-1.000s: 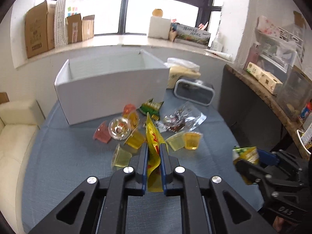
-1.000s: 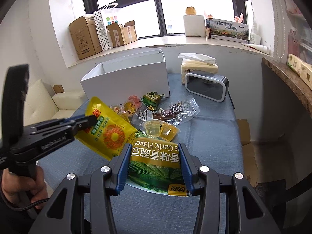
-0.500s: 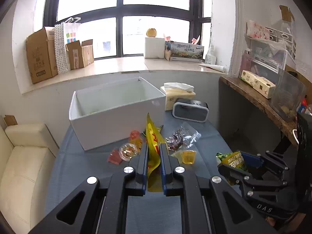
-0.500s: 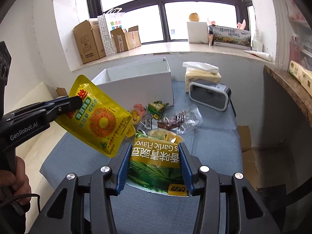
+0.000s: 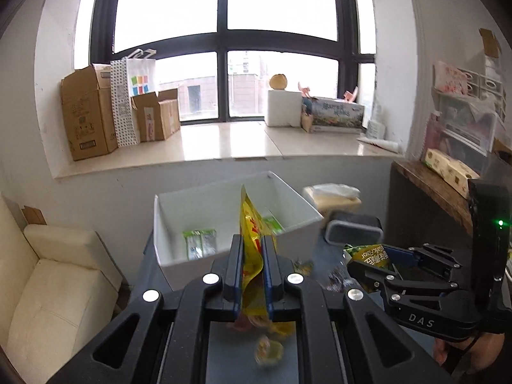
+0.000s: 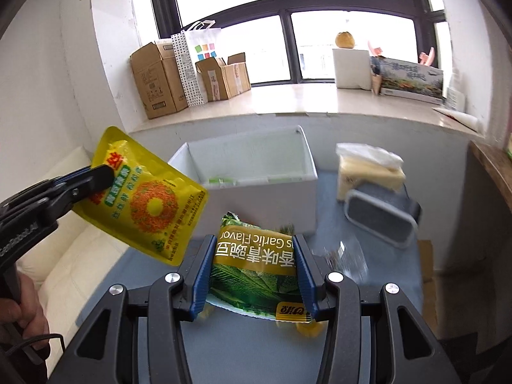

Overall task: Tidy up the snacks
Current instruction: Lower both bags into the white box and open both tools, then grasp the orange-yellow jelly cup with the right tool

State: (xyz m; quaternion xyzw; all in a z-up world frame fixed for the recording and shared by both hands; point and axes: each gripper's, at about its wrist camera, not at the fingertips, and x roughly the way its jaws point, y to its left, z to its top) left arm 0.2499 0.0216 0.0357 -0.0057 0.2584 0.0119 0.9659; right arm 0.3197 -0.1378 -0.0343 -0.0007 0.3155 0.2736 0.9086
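Both claws grip bags: our left claw [image 5: 252,268] pinches the yellow pouch [image 6: 144,195] edge-on, our right claw [image 6: 252,272] clamps the green bag [image 6: 256,265]. Straight ahead (left is nearer) sits the white box [image 5: 297,233], at the table's [image 6: 243,352] far edge.

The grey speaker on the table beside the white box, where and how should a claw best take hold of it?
The grey speaker is a rounded slab on its long edge, leaning against the tissue pack. Probably best to pinch its thin depth, front face to back, near the top middle, coming from above, since that edge is free; its length looks too wide.
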